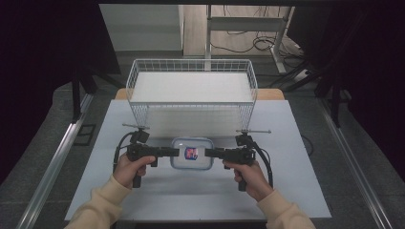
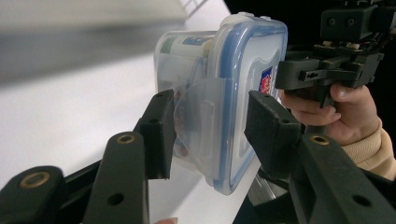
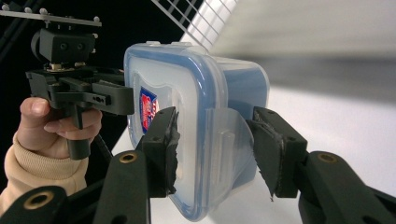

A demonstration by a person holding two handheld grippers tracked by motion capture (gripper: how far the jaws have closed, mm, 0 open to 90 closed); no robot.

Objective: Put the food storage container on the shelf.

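Note:
A clear plastic food container (image 1: 192,153) with a blue-rimmed lid and a red and blue label hangs a little above the white table top, level, between both grippers. My left gripper (image 1: 175,152) is shut on its left side. In the left gripper view the left gripper (image 2: 210,135) has one pad on the tub (image 2: 187,60) and one on the lid, straddling a side latch flap. My right gripper (image 1: 209,152) is shut on the right side. In the right gripper view the right gripper (image 3: 215,140) clamps the container (image 3: 187,84) over its other latch flap.
A white wire basket (image 1: 191,64) stands at the back of the table, just beyond the container. The white table sheet (image 1: 286,181) spreads to both sides. Dark curtains, metal rails (image 1: 57,157) and floor cables surround the table.

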